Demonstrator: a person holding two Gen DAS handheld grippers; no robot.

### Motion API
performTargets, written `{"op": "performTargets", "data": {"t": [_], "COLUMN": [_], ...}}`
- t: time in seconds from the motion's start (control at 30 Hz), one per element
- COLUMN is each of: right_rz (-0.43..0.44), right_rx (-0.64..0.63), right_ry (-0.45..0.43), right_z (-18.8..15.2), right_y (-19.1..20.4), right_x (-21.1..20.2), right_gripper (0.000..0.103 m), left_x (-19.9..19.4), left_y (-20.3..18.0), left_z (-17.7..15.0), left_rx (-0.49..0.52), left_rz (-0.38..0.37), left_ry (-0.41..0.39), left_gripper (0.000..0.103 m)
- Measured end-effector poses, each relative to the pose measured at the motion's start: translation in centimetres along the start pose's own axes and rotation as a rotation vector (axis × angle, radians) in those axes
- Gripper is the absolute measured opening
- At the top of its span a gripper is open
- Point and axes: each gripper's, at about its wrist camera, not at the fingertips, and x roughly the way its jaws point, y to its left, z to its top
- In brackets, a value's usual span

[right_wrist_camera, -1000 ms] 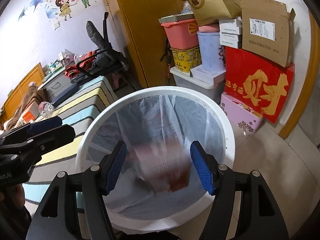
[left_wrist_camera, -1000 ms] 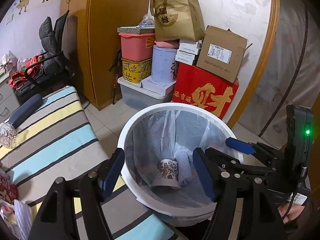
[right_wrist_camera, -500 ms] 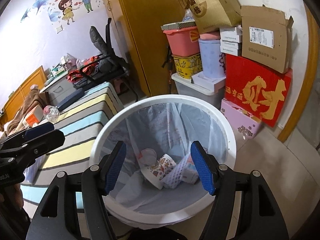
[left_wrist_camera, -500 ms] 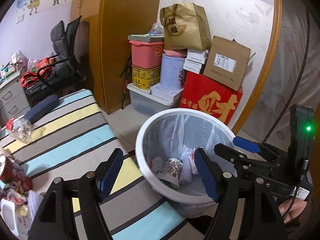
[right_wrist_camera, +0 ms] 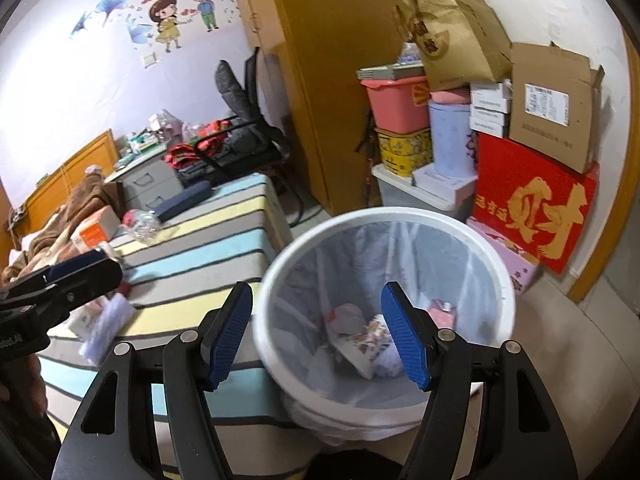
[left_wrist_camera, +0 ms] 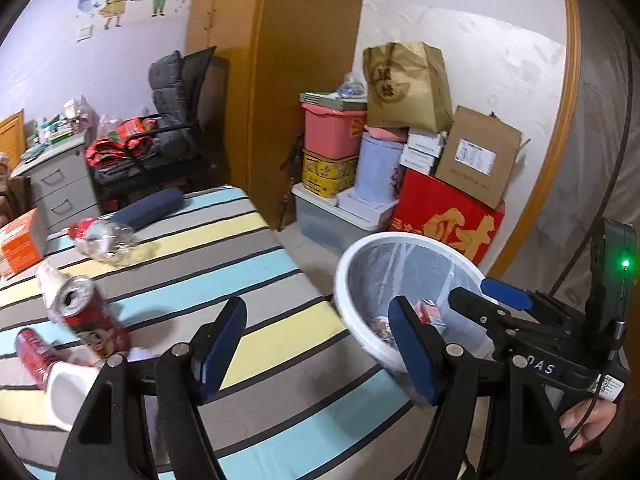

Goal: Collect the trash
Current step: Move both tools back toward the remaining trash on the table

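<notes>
Both grippers empty, jaws apart: left gripper [left_wrist_camera: 316, 344], right gripper [right_wrist_camera: 316, 334]. White round bin [right_wrist_camera: 505, 300] with thin clear liner at 3 o'clock off striped bed [left_wrist_camera: 224, 264]; paper cup [right_wrist_camera: 366, 346] and wrappers inside. Remaining trash at bed's 9 o'clock: red can [left_wrist_camera: 86, 316], shiny, dented; clear crinkled bottle [left_wrist_camera: 106, 238]. Next: left gripper approach can broadside, squeeze gently, thin metal slips.
</notes>
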Motion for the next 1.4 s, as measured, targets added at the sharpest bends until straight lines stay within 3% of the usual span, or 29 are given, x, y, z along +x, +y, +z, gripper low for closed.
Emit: {"op": "performTargets", "data": {"t": [0.83,1.4], "right_rz": [0.225,0.296], "right_rx": [-0.162,-0.200], "right_ry": [0.085,0.237], "right_z": [-1.9,-3.7], "right_y": [11.6,17.6], "right_x": [2.4,6.4], "right_gripper": [0.069,0.068], "left_x": [-8.3,-6.2], "left_y": [16.9,24.4], "left_z": [-5.0,-6.4], "left_rx": [-0.288,-0.410], "left_rz": [0.300,0.309], "left_ry": [-0.050,0.029], "left_gripper": [0.077,0.079]}}
